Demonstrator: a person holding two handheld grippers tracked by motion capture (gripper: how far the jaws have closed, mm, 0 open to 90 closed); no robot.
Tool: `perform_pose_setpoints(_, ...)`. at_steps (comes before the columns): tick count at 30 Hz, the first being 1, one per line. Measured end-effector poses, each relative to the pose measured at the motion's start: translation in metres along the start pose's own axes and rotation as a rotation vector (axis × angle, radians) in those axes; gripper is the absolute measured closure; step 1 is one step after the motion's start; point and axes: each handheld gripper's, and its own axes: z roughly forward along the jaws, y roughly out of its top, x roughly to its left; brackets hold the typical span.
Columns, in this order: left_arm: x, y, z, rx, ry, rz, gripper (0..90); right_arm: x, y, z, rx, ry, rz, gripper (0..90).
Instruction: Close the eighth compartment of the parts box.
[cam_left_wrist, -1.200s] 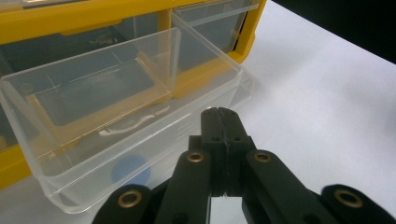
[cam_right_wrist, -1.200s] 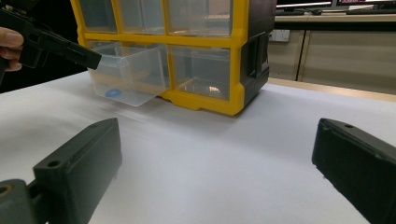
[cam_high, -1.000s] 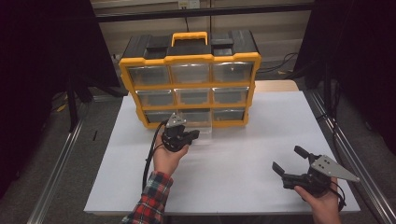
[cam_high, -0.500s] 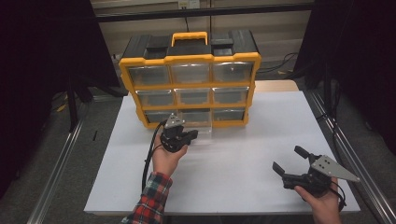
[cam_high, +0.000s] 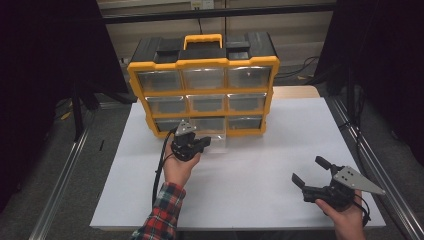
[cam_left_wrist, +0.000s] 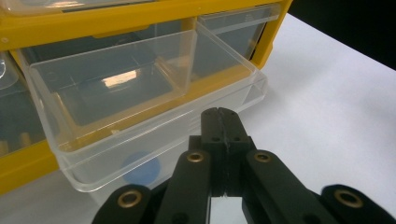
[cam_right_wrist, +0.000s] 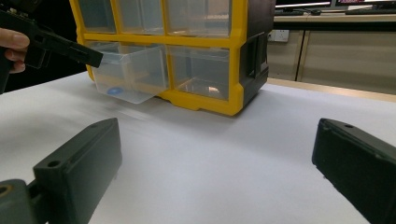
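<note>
The left gripper is sitting at the front of a clear plastic drawer that is standing pulled out from the bottom row, middle column, of a yellow and black organizer. In the left gripper view its jaws are pressed together with no gap between them, right at the drawer's front lip; whether a thin edge of plastic is pinched there I cannot tell. My reading is that the drawer-pulling step is in hand, with the drawer partly out and its front overhanging the white desk.

The right gripper is resting low over the desk near its right front corner, well apart from the organizer, with its jaws spread wide and nothing between them.

The next move is probably calling for a straight, level pull or push along the drawer's runners, since a tilt could be jamming the thin walls in the frame.

The drawer is looking like smooth, glossy, see-through plastic, box-shaped with rounded corners and a flared rim. A small blue round thing is lying on its floor near the front. The organizer is holding 9 such drawers in 3 rows, set in a hard yellow frame with a black top and a yellow carry handle. The desk surface is matte and flat.
</note>
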Motion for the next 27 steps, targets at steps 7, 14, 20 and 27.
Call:
perform_pose_setpoints(7, 0.0009, 0.0006, 0.0018, -0.013, 0.009, -0.011, 90.0, 0.0003, 0.0, -0.0001, 0.002, -0.002, -0.001, 1.0)
perform_pose_setpoints(14, 0.0013, 0.0017, 0.0035, -0.011, 0.019, -0.004, 90.0, 0.0001, -0.0001, 0.0, 0.002, -0.002, -0.001, 1.0)
perform_pose_setpoints(20, 0.0019, 0.0029, 0.0049, -0.007, 0.033, -0.002, 90.0, 0.0001, -0.0001, 0.0001, 0.001, -0.001, -0.001, 1.0)
perform_pose_setpoints(27, 0.0017, 0.0042, 0.007, -0.007, 0.04, -0.003, 90.0, 0.0006, -0.0001, 0.0004, -0.001, 0.002, -0.006, 1.0)
